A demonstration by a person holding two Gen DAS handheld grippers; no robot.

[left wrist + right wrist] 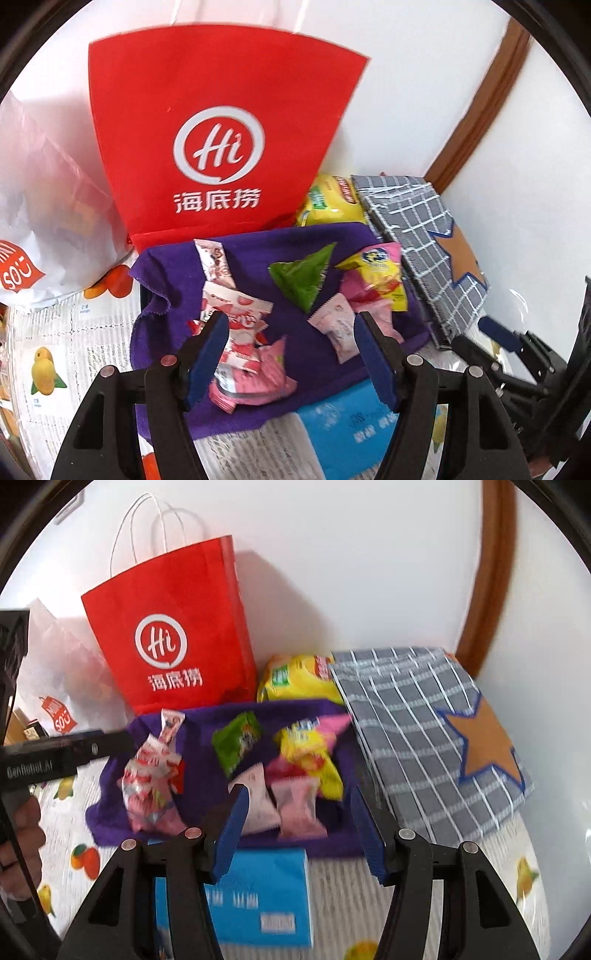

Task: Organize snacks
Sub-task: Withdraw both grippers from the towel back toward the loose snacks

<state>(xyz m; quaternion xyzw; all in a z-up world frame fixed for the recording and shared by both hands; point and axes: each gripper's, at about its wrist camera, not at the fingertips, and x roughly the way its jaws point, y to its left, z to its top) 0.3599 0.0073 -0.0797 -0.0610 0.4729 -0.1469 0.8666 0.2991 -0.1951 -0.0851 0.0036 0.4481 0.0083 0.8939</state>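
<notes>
both grippers, left [290, 345] and right [295, 821], open and empty above the purple cloth [255, 243]; snack packets [236, 325] lie loose on it, checked fabric box [417, 738] beside it, likely their bin.

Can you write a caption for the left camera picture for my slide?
Open left hand-held gripper above snack packets on a purple cloth, red paper bag behind.

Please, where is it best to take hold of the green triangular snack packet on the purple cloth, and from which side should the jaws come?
Probably grip the green packet across its narrow lower corner, coming from above. It lies flat and alone on the purple cloth, and that corner points toward the gripper with bare cloth on either side. Its wide upper edge sits close to the yellow-and-pink packet.
</notes>
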